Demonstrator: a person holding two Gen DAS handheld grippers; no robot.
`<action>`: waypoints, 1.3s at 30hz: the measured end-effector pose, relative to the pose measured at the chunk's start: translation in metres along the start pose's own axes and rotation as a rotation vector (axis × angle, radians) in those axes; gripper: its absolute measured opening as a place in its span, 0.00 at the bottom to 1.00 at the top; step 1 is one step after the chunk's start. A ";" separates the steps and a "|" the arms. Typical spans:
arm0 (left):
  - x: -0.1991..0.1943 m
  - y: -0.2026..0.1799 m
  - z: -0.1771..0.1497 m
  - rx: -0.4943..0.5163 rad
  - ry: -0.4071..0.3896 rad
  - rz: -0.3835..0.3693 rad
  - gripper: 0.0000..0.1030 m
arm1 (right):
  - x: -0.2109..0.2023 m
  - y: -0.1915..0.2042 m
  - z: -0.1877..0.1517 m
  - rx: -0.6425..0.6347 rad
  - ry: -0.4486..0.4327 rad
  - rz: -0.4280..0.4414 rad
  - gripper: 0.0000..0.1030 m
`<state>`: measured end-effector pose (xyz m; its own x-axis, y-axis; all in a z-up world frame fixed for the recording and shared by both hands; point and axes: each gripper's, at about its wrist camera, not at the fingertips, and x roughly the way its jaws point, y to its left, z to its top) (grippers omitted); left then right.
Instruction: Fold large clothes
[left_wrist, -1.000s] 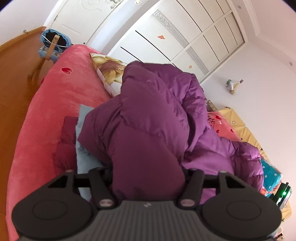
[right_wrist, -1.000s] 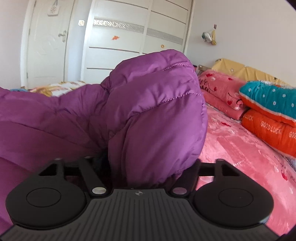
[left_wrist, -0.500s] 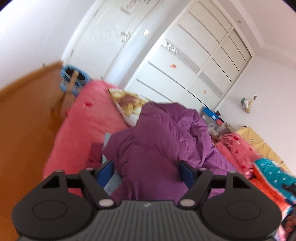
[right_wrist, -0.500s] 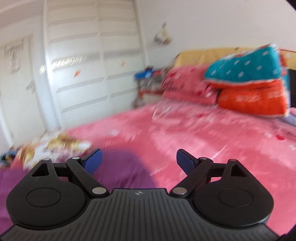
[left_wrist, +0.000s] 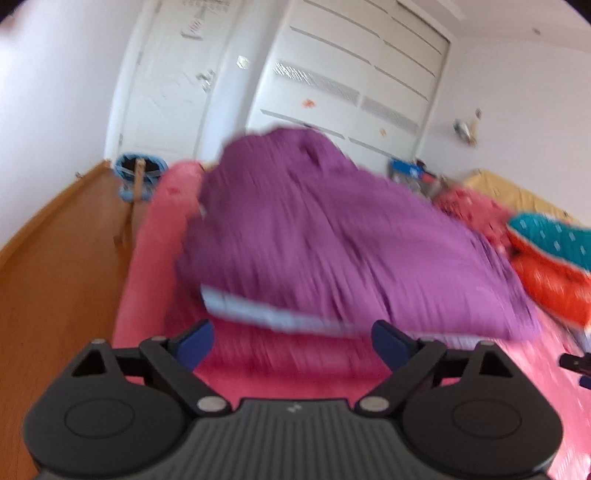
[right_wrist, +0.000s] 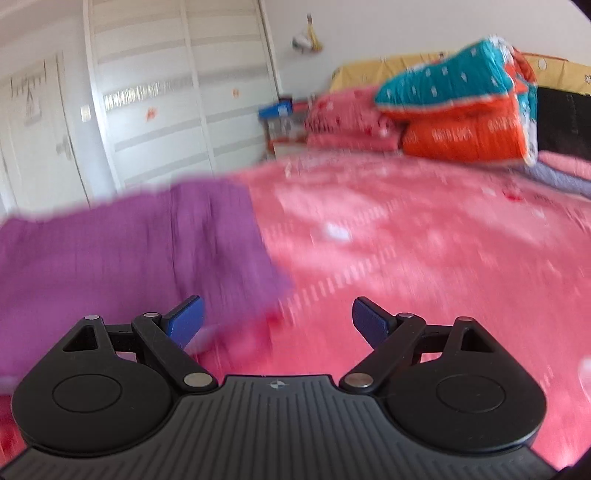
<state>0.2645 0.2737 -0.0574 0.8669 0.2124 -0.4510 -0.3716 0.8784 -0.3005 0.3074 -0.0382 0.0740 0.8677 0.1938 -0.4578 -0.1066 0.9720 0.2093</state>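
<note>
- Purple coat (left_wrist: 332, 236) lies ahead of L gripper (left_wrist: 291, 341), long axis across the bed (right_wrist: 424, 240).
- R gripper (right_wrist: 277, 317) beside coat's right end; both grippers spread, empty.

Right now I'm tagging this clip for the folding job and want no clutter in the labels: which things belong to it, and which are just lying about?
Belongs to the job:
purple padded coat
left gripper, open, empty
right gripper, open, empty
pink bed cover, the work surface

Just lying about:
teal and orange quilts
white wardrobe
blue box
</note>
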 end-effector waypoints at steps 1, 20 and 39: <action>-0.005 -0.002 -0.011 0.002 0.011 -0.013 0.91 | -0.006 0.001 -0.015 -0.011 0.012 -0.003 1.00; -0.203 -0.048 -0.091 0.176 0.018 -0.192 0.99 | -0.232 0.004 -0.122 -0.056 -0.036 -0.049 1.00; -0.334 -0.023 -0.111 0.260 -0.022 -0.107 0.99 | -0.425 0.024 -0.173 -0.075 -0.159 -0.080 1.00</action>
<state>-0.0531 0.1347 0.0069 0.9049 0.1190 -0.4087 -0.1819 0.9761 -0.1186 -0.1482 -0.0746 0.1242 0.9399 0.0982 -0.3271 -0.0652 0.9917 0.1105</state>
